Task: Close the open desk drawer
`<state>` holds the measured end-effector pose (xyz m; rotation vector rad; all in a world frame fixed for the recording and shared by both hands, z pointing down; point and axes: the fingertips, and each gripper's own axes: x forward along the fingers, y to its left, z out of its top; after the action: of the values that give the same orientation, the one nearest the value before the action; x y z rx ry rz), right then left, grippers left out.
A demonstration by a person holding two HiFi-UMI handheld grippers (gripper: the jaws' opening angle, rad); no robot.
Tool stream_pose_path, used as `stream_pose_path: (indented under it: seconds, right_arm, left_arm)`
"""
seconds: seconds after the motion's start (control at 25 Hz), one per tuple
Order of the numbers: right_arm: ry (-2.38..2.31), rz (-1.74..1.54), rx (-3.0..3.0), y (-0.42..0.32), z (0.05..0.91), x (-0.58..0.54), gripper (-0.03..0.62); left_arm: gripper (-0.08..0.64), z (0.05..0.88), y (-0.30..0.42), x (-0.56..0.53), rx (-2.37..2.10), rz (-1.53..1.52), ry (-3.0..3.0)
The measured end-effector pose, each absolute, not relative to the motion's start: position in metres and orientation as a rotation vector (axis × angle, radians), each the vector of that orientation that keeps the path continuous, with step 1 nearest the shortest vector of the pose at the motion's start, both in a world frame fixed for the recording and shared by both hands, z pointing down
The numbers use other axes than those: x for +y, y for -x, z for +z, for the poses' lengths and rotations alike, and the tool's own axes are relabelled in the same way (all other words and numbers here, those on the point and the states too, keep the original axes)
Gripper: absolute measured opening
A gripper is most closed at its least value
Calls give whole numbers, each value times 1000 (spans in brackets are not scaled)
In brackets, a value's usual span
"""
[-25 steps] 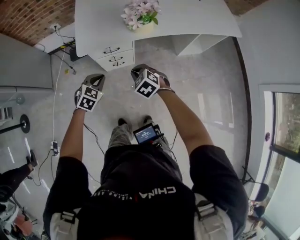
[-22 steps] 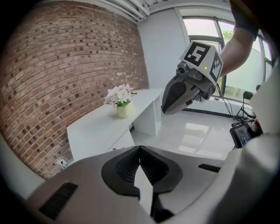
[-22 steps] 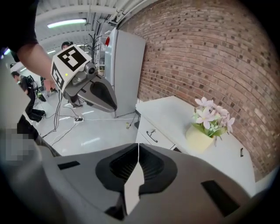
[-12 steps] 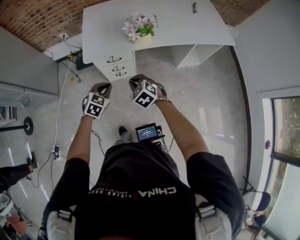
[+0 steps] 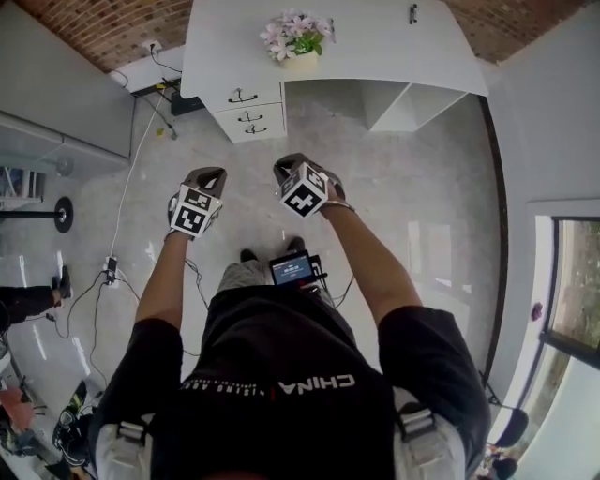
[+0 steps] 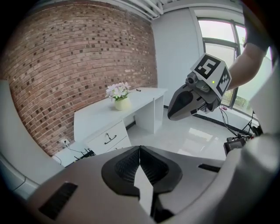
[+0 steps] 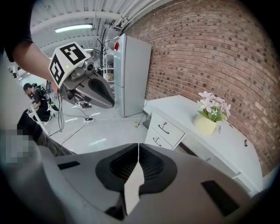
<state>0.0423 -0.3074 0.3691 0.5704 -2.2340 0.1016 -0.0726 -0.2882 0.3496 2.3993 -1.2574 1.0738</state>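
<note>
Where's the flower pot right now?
Head view, top centre: the flower pot sits on the white desk near its front edge, just right of the drawers.

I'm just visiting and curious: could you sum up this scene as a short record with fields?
Place: room with brick wall
Desk: white desk, potted flowers on top
Drawers: stack under the desk; top drawer seems slightly open
Left gripper: shut, empty, short of the desk
Right gripper: shut, empty, beside it
</note>
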Motion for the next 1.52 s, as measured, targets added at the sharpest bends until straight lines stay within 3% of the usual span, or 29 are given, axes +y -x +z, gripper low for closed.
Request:
stream_pose_path:
  seconds: [0.44, 0.96, 1.52]
  right_arm:
    - [-672, 75, -2257, -72, 339, -203, 18]
    - [-664, 32, -2239, -103, 340, 19, 18]
    - [-645, -35, -2250, -159, 324, 93, 18]
  left_arm:
    - [12, 345, 53, -172, -1285, 1076, -2416]
    - [12, 342, 28, 47, -1330, 1172, -2354]
    - [12, 341, -60, 120, -1256, 1124, -2430]
